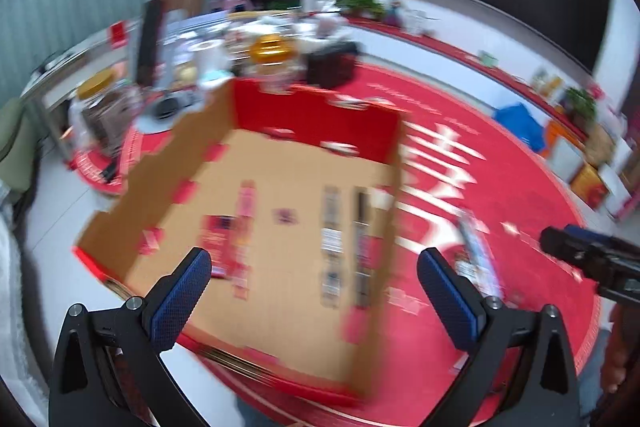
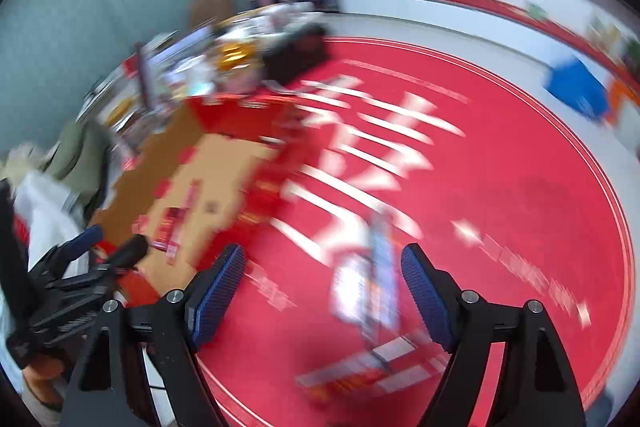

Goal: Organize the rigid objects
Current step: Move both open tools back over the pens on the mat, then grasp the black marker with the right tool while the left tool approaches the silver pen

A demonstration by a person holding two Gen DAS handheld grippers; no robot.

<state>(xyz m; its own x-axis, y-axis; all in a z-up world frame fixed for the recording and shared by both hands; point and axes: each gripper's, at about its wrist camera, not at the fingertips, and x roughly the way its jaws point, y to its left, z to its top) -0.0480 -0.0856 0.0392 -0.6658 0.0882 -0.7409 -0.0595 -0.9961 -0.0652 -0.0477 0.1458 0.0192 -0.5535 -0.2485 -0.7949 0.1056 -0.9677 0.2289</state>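
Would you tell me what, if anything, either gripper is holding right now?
Nothing is held: the left gripper and the right gripper both stand open with empty jaws.

A shallow box [image 1: 280,227] sits on a round mat [image 1: 500,187], toward the mat's left side. Inside the box, flat on its floor, lie several long packs: 1 pack [image 1: 240,227] left of centre and 2 packs [image 1: 348,247] side by side nearer the right wall. Right of the box, on the mat, lies another long pack [image 2: 376,267], with a flat pack [image 2: 360,375] nearer than it. Beyond the box's far wall stands a cluttered table [image 1: 192,47], a jar [image 1: 268,55] among the things on it. At the far right edge of the mat lies a bag [image 1: 520,123]. Plants [image 1: 356,1] stand on a ledge along the far wall.
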